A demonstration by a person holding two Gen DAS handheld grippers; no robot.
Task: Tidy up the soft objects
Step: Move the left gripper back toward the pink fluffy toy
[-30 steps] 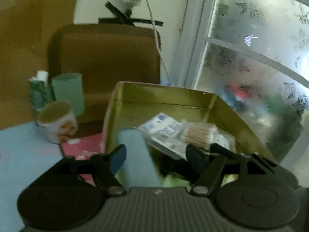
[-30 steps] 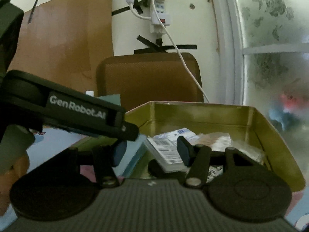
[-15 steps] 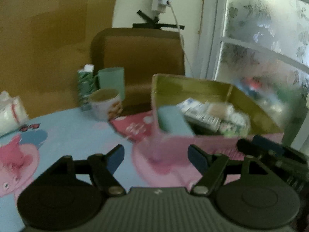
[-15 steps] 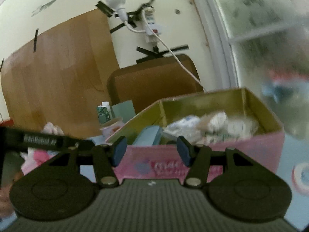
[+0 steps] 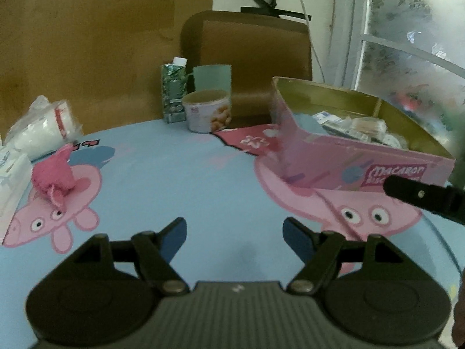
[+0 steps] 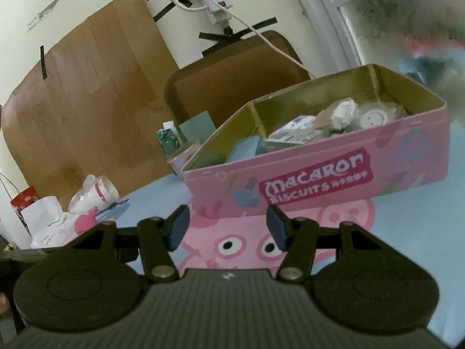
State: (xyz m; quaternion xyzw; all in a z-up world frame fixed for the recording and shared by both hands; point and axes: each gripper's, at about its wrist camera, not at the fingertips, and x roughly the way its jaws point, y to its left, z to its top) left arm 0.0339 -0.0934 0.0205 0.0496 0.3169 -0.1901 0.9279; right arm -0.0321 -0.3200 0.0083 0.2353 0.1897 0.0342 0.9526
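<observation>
The pink soft toy [image 5: 55, 181] is seen far left on the table [image 5: 180, 180]; it looks light and squishy, best pinched round its middle. The left gripper [image 5: 234, 234] is opening, empty. The right gripper [image 6: 226, 226] is open, empty, before the pink tin [image 6: 319, 180].

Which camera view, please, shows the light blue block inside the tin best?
The right wrist view: the blue block leans in the near left corner of the tin, seen over the low front wall. In the left wrist view the tin's pink side wall hides that corner, so the block does not show.
</observation>
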